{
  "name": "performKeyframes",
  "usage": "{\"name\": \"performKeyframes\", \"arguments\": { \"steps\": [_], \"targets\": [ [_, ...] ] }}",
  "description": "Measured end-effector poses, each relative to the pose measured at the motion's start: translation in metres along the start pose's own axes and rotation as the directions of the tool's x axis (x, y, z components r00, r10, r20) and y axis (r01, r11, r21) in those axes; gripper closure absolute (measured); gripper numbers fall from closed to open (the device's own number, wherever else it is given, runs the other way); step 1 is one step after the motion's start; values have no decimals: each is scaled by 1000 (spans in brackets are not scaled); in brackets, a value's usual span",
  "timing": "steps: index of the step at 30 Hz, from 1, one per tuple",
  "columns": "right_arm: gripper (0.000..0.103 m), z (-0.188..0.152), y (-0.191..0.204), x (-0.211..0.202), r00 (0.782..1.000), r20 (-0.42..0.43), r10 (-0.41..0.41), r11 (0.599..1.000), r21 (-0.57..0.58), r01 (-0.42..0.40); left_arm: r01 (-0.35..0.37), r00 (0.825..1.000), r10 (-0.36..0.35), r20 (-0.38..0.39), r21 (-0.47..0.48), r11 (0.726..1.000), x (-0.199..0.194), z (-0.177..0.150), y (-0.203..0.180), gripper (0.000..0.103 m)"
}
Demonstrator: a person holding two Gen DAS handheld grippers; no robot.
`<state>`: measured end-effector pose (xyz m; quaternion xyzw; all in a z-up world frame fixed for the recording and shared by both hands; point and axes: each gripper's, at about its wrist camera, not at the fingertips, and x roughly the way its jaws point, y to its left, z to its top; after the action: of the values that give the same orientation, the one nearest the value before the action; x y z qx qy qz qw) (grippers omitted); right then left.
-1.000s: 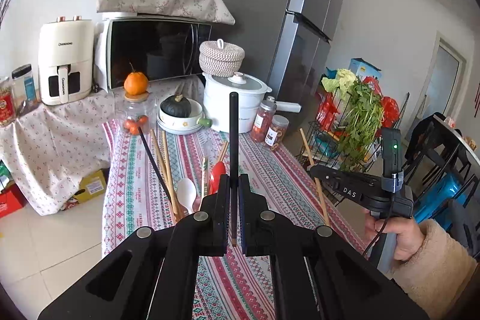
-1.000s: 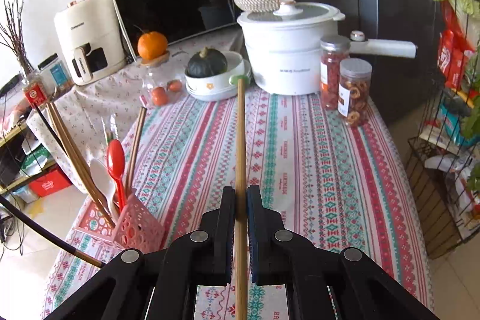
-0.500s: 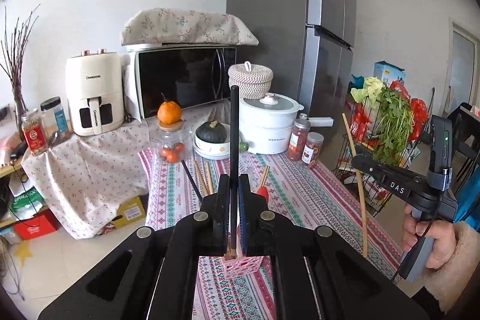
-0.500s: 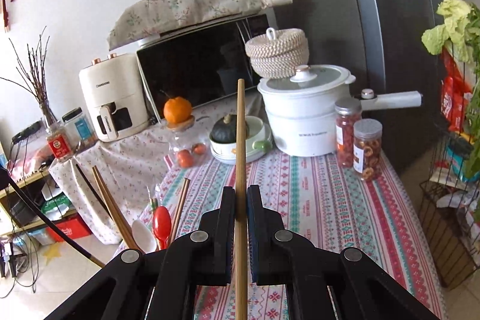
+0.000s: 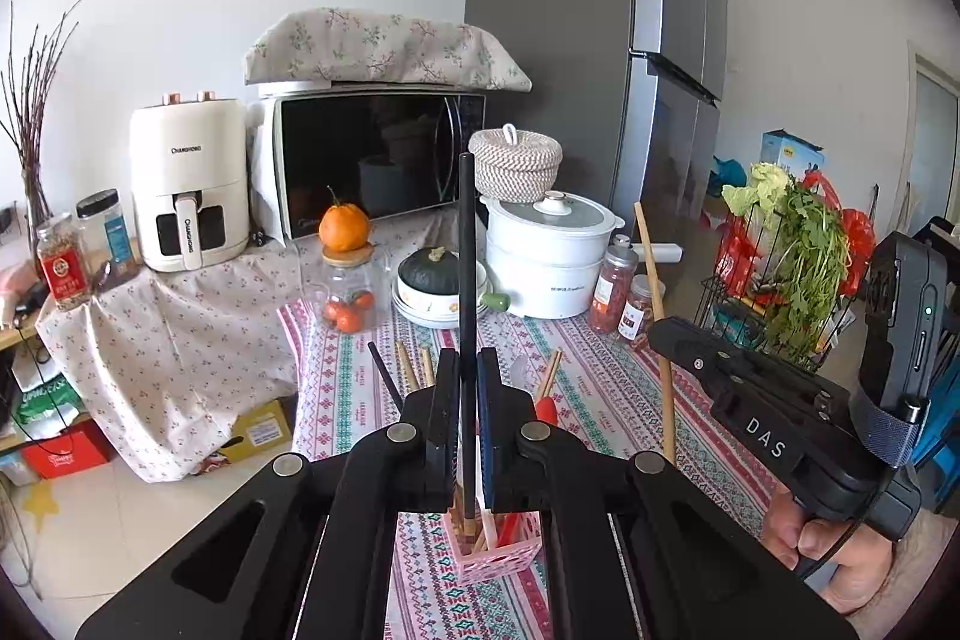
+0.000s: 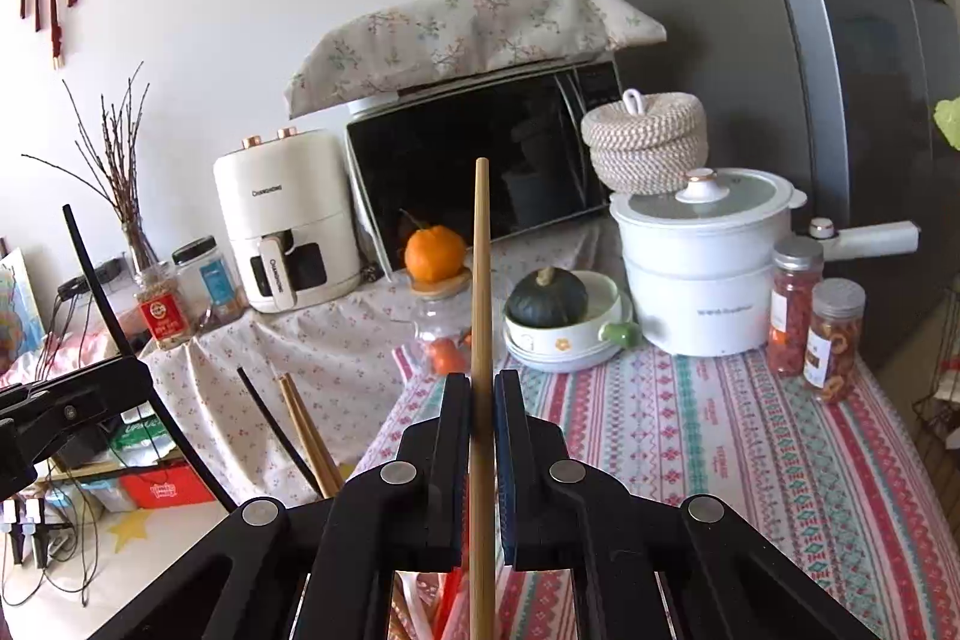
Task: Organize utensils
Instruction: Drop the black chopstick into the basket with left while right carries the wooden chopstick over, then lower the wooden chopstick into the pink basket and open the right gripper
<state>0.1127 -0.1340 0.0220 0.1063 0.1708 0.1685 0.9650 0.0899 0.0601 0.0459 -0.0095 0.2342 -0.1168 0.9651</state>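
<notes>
- Two chopsticks are held, one in each gripper: the black chopstick (image 5: 467,280) stands up through the middle of the left wrist view, and the wooden chopstick (image 6: 481,310) does the same in the right wrist view.
- Low in the centre of the left wrist view, the pink basket (image 5: 498,550) sits on the striped tablecloth (image 5: 600,388), just under the left gripper (image 5: 467,418). More chopsticks and a red spoon (image 5: 546,409) stick out of it.
- Behind them, in the upper half of both views, stand a white pot (image 5: 549,256), a microwave (image 5: 378,160), an orange (image 5: 343,227) on a glass jar and two jars of snacks.
- The left gripper is pressed together on the black chopstick.
- The right gripper (image 6: 481,418) pinches the wooden chopstick; it also appears at the right of the left wrist view, in a hand (image 5: 840,562).
</notes>
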Motion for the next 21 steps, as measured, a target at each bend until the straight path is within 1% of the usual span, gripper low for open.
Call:
{"name": "performKeyframes", "arguments": {
  "steps": [4,8,13,17,18,19,20,21],
  "targets": [
    [97,-1,12,10,1000,28,7,1000,17,-7,10,1000,-10,-29,-21,1000,11,-2,3,98],
    [97,-1,22,18,998,69,-11,999,33,8,21,997,-25,-73,-57,998,27,-5,9,98],
    [97,-4,35,31,992,115,-45,999,36,41,36,987,-51,-150,-100,994,54,-13,17,98],
    [97,-8,45,38,985,153,-84,996,16,82,40,984,-62,-169,-134,990,63,-15,25,95],
    [97,-9,47,40,983,162,-92,996,12,91,37,983,-61,-171,-140,989,63,-15,26,86],
    [97,-10,48,41,981,168,-97,995,10,97,34,984,-59,-170,-145,989,61,-14,28,70],
    [97,-10,49,42,980,173,-99,995,9,99,21,985,-46,-164,-150,988,58,-14,30,66],
    [96,-11,48,42,978,179,-104,995,12,103,9,987,-34,-158,-155,988,56,-14,32,57]
  ]
}}
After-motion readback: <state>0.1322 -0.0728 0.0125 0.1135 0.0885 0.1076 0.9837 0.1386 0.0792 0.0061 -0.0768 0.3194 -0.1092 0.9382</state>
